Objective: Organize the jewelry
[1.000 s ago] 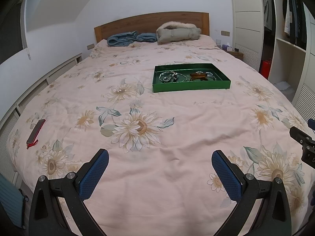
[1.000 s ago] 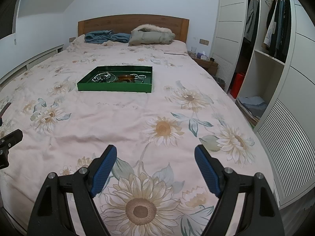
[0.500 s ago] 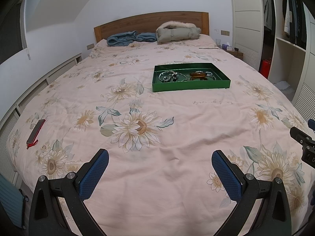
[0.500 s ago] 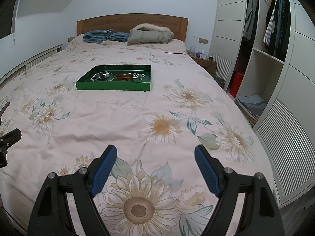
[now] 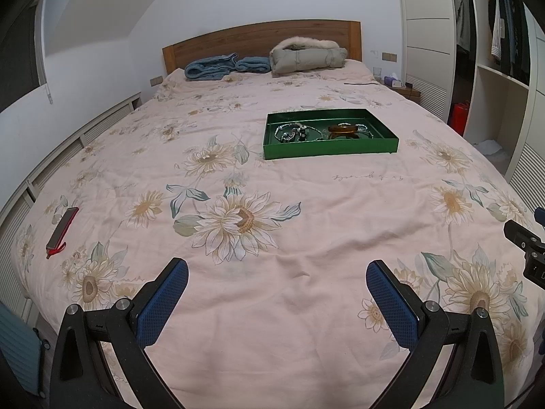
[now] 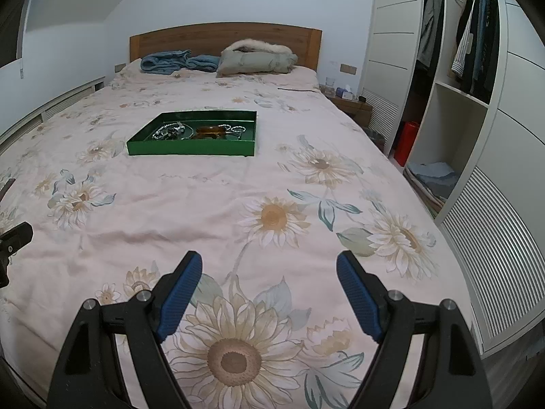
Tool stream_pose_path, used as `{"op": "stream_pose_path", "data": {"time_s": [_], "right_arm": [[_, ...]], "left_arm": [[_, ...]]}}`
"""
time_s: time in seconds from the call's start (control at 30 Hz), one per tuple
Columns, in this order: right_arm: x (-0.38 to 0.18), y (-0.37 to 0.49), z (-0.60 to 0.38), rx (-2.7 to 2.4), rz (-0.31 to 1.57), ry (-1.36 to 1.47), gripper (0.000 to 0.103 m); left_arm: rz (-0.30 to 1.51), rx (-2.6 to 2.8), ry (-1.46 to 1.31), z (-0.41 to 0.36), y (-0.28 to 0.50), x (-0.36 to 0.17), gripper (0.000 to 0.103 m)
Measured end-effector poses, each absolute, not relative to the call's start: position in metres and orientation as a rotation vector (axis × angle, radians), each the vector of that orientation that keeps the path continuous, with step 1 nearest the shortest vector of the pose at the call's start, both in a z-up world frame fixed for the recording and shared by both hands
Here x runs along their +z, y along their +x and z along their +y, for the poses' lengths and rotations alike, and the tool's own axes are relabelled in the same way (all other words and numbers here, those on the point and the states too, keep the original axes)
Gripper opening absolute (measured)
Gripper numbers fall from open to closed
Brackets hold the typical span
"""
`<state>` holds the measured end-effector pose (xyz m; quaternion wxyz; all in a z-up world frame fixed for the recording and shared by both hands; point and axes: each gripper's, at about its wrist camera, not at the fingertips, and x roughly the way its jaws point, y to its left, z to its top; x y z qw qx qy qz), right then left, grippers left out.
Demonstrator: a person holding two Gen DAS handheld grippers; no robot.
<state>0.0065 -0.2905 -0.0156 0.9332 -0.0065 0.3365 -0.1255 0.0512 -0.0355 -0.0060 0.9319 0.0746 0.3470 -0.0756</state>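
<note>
While the jewelry lay bunched in the green tray mid-bed, both the left hand-held gripper and right hand-held gripper hung wide apart and empty, well short of it; this fit either approach or retreat

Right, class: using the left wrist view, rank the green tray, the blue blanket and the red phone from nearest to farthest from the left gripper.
1. Red phone: on the bedspread, left of the left gripper, near the bed's edge.
2. Green tray: mid-bed, ahead and slightly right, with jewelry inside.
3. Blue blanket: far end, against the headboard.
</note>
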Motion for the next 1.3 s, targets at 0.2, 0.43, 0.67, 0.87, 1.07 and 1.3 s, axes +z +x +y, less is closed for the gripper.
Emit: {"op": "stream_pose_path", "data": {"time_s": [0.2,0.43,0.67,0.87,1.07,1.3], "right_arm": [[-0.016,0.006,-0.292,-0.26,0.69,-0.013,0.081],[-0.017,0.006,-0.295,-0.264,0.693,-0.012,0.081],[-0.017,0.006,-0.297,-0.268,0.694,-0.012,0.081],[-0.017,0.006,-0.299,-0.271,0.695,-0.011,0.081],[-0.018,0.006,-0.304,-0.279,0.696,-0.007,0.081],[-0.02,0.006,-0.308,-0.287,0.7,-0.003,0.081]], "left_arm": [[0.711,-0.156,0.153,-0.036,0.051,-0.006,0.103],[0.711,-0.158,0.155,-0.036,0.051,-0.007,0.103],[0.711,-0.159,0.157,-0.037,0.05,-0.008,0.103],[0.712,-0.16,0.156,-0.037,0.05,-0.008,0.103],[0.712,-0.159,0.158,-0.038,0.05,-0.009,0.103],[0.712,-0.159,0.156,-0.038,0.051,-0.008,0.103]]}}
